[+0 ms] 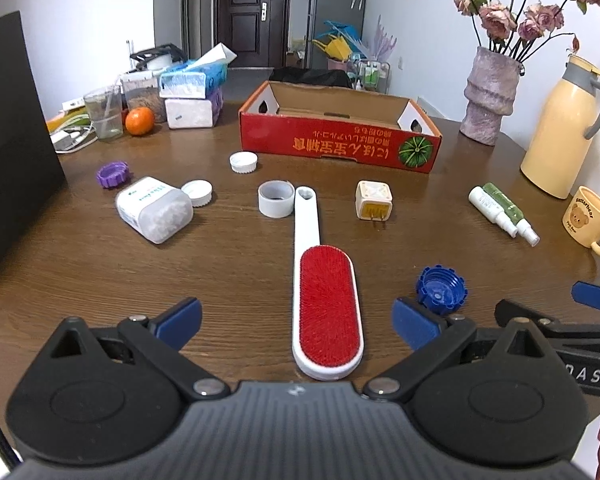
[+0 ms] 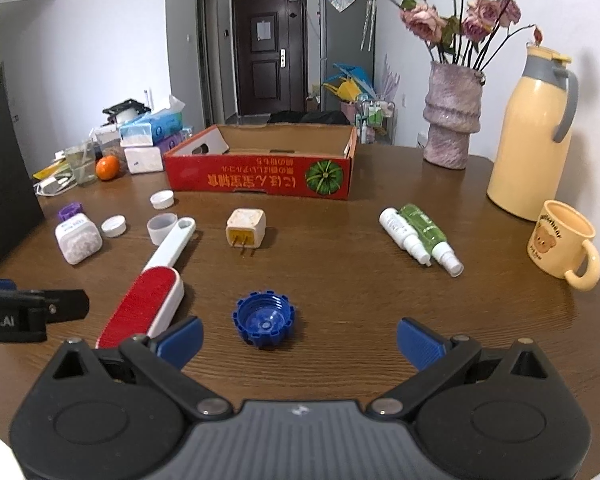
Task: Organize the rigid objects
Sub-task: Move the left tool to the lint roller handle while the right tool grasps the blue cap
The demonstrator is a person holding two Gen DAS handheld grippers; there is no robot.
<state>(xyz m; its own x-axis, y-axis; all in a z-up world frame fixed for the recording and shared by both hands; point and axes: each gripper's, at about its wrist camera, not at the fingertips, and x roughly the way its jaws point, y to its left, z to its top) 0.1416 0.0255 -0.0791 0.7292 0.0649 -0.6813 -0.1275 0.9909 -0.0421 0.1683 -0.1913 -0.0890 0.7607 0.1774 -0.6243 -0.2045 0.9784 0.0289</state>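
Observation:
My left gripper (image 1: 298, 326) is open, its jaws either side of the red head of a white lint brush (image 1: 327, 300) lying on the brown table (image 1: 220, 272). My right gripper (image 2: 300, 340) is open and empty, just behind a blue cap (image 2: 265, 318). The cap also shows in the left wrist view (image 1: 441, 289), and the brush in the right wrist view (image 2: 148, 296). Further back lie a plug adapter (image 2: 246, 229), two spray bottles (image 2: 422, 238), a grey ring (image 1: 276, 198), white caps (image 1: 243, 162), a purple cap (image 1: 113, 173) and a cotton swab box (image 1: 153, 210). A red cardboard box (image 1: 338, 132) stands open behind them.
A vase of flowers (image 2: 452, 116), a yellow thermos (image 2: 534, 136) and a bear mug (image 2: 562, 244) stand at the right. Tissue packs (image 1: 194, 96), a glass (image 1: 104, 112) and an orange (image 1: 139, 121) sit at the back left. A black box (image 1: 12, 152) stands at the left edge.

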